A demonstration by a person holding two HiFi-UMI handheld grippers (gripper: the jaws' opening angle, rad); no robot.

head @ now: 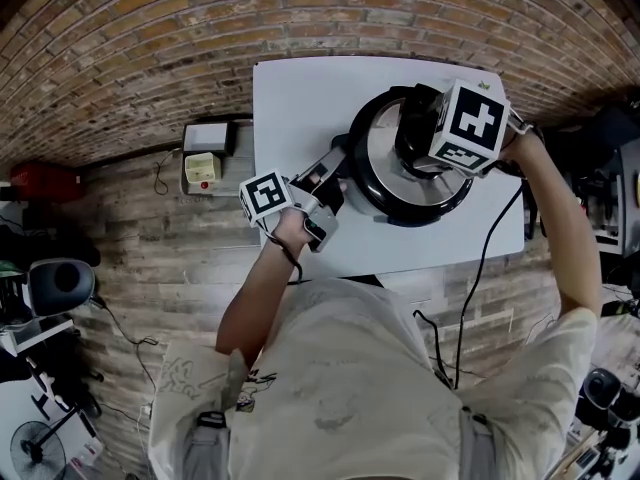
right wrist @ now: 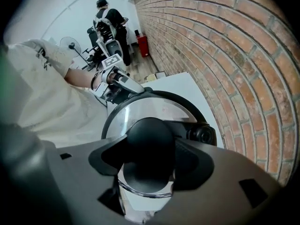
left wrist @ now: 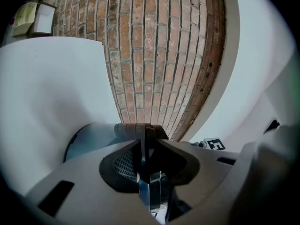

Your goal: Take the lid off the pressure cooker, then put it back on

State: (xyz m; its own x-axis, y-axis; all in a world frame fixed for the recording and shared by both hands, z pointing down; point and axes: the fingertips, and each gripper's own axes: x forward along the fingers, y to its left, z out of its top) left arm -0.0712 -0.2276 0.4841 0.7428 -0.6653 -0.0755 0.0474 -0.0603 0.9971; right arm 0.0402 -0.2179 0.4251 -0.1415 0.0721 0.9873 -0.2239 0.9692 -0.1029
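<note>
A pressure cooker point(head: 425, 206) is sitting with its lid point(head: 383, 158) on, toward the right edge of a white surface point(head: 300, 98). The left tool point(left wrist: 149, 136) is clamping the cooker's side handle point(left wrist: 136, 129). The right tool point(right wrist: 149, 150), pointing down, is gripping the black knob point(right wrist: 150, 132) on the lid.

Brick wall point(head: 150, 28), possibly plank floor point(head: 130, 233)

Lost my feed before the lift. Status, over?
Left claw clamped on side handle. Right claw closed on lid knob. Lid seated on pressure cooker. Nothing blocking the lift.
</note>
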